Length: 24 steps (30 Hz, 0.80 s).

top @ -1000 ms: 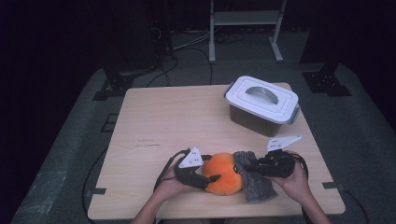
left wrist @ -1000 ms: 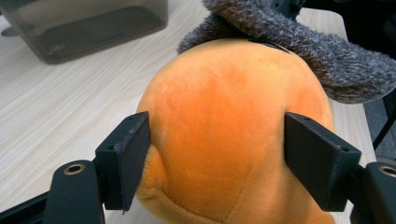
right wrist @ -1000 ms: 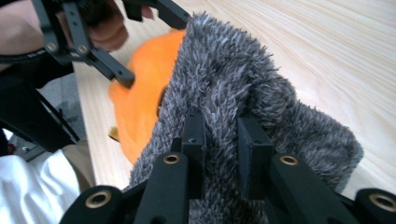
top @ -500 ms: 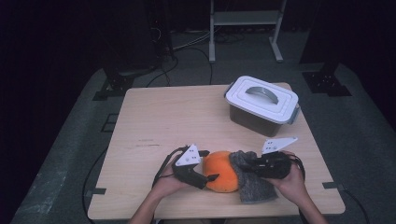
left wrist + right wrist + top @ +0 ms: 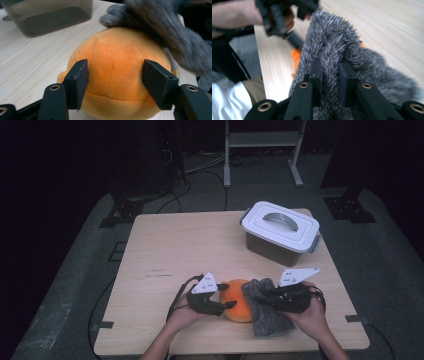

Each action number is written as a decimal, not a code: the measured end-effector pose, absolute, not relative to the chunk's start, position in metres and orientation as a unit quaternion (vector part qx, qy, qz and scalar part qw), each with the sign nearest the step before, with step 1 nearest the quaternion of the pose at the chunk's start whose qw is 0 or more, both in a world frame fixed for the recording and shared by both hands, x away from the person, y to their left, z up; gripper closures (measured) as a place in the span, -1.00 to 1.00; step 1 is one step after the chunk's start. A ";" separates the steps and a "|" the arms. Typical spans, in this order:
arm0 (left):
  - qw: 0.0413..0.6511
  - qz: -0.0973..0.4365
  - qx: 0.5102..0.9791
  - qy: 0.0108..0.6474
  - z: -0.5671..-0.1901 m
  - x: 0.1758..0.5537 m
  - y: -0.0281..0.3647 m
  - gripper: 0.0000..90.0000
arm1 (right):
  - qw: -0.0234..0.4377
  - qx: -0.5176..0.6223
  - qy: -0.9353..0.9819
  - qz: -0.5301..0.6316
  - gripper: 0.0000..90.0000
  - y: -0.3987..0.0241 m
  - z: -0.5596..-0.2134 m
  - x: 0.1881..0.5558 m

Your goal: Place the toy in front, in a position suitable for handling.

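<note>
Low centre of the high view, my left gripper (image 5: 231, 305) has just closed onto the round orange plush toy (image 5: 239, 299) while my right gripper (image 5: 252, 296) pinches the fuzzy grey cloth (image 5: 267, 316) draped over it.

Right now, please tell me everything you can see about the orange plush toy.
The orange plush toy is round and soft, with short fuzzy fabric, a centre seam and a paler band below. It rests on the wooden table near the front edge. The left gripper holds it between both fingers. A grey furry cloth drapes over its far side.
</note>
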<state>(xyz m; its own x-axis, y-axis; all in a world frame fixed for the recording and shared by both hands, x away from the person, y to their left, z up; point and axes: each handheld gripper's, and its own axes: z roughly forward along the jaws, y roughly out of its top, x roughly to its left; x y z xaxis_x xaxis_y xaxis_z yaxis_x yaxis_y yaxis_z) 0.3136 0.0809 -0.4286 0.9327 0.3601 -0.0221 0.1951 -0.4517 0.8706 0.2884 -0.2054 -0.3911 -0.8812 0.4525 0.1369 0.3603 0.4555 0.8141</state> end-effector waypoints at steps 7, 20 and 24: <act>0.502 0.081 0.843 0.175 -0.431 0.315 0.084 -0.22 | 0.052 0.237 0.867 0.436 0.66 -0.206 -0.403 0.291; 0.509 0.067 0.830 0.218 -0.432 0.322 0.084 -0.22 | 0.047 0.198 0.874 0.440 0.64 -0.188 -0.398 0.279; 0.509 0.067 0.828 0.227 -0.434 0.323 0.086 -0.28 | 0.038 0.203 0.875 0.438 0.65 -0.194 -0.405 0.283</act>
